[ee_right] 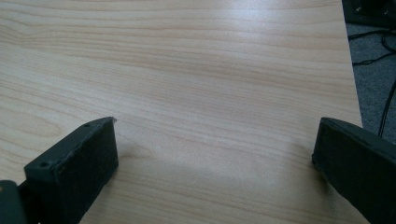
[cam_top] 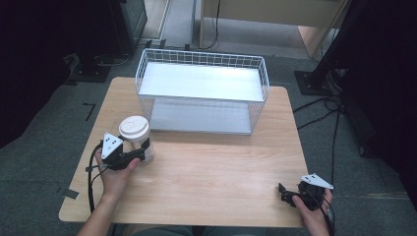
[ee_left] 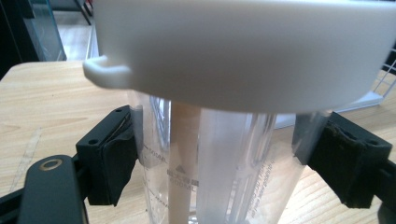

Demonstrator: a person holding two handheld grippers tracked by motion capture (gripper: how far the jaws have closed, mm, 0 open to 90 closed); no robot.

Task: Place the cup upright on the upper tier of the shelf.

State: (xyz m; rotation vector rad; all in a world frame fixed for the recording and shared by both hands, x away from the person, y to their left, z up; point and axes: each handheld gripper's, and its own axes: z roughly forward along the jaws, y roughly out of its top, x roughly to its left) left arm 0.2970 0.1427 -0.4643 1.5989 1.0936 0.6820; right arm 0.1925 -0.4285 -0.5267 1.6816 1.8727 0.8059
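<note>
The left tool (cam_top: 140, 150) is clamped on a clear cup (ee_left: 210, 163) with a white lid (cam_top: 134, 126), which stands on the table (cam_top: 206, 172) just in front of the wire basket (cam_top: 202, 91), near its left end. The right tool (cam_top: 285, 192) rests well away from the basket, at the table's near right corner, its jaws wide apart with nothing between them.

Clear plastic jar (ee_left: 205, 158), matt wood-grain table (ee_right: 210, 70).
</note>
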